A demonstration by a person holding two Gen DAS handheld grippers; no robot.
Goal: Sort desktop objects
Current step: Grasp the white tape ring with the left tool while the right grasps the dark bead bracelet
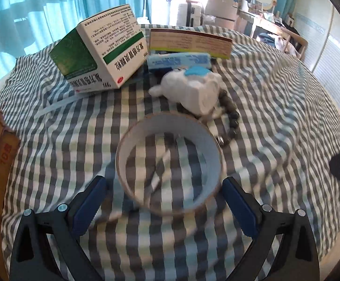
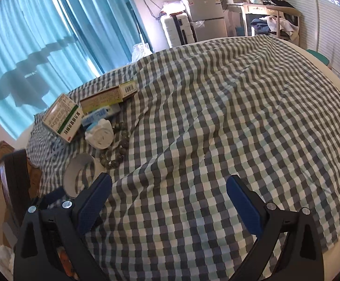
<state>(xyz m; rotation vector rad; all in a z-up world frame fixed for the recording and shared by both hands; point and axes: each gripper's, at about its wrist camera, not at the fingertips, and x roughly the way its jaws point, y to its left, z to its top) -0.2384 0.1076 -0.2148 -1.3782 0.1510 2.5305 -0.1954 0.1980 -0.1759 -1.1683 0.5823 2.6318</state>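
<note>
Medicine boxes: two, a green-and-white box (image 1: 99, 53) and a long tan box (image 1: 189, 43)
Blue tubes: one (image 1: 179, 61)
White figurines: one (image 1: 193, 89)
Bead bracelets: one (image 1: 230, 117)
Tape rolls: one (image 1: 170, 164)
Zip ties: one (image 1: 53, 109)

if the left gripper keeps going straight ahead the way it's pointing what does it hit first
Most likely the tape roll, which lies on the checked cloth directly ahead of the open left gripper, roughly centred between its fingers. The white figurine lies further on. Depth is hard to judge here.
</note>
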